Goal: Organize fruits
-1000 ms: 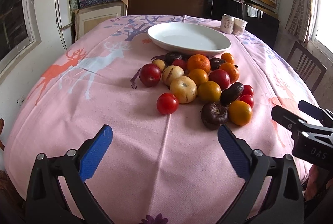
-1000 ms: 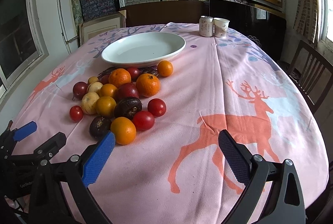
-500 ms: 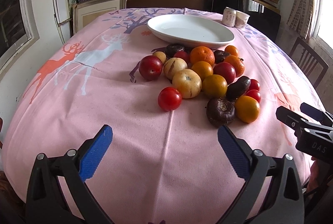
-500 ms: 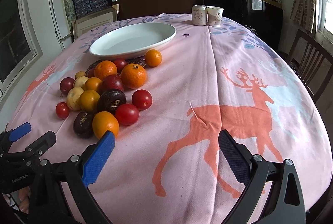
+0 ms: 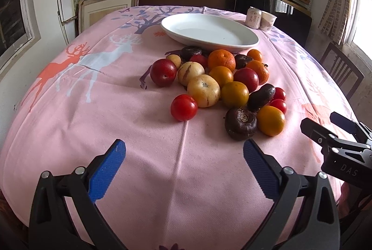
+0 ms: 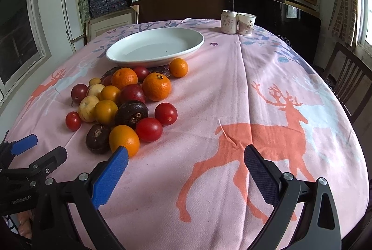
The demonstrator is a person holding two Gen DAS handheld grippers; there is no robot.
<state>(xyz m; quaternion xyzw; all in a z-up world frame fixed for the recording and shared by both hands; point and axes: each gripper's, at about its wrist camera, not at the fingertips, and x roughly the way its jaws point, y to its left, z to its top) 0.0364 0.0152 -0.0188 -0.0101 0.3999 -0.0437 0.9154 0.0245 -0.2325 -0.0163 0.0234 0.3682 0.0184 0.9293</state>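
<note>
A pile of several fruits lies on the pink tablecloth in front of an empty white plate [image 5: 209,31], also in the right wrist view [image 6: 155,46]. Nearest in the left wrist view are a red tomato [image 5: 183,107], a dark purple fruit [image 5: 240,123] and an orange fruit [image 5: 270,120]. My left gripper [image 5: 183,165] is open and empty, just short of the pile. My right gripper [image 6: 183,171] is open and empty, its left finger close to the orange fruit [image 6: 124,140]. Each gripper shows at the edge of the other's view.
A can [image 6: 229,22] and a paper cup [image 6: 246,23] stand at the far side of the table behind the plate. A wooden chair [image 6: 348,85] stands at the table's right. Shelves with boxes fill the back wall.
Both grippers have moved forward toward the fruit pile, which now looks larger and nearer. Both stay open and empty.
</note>
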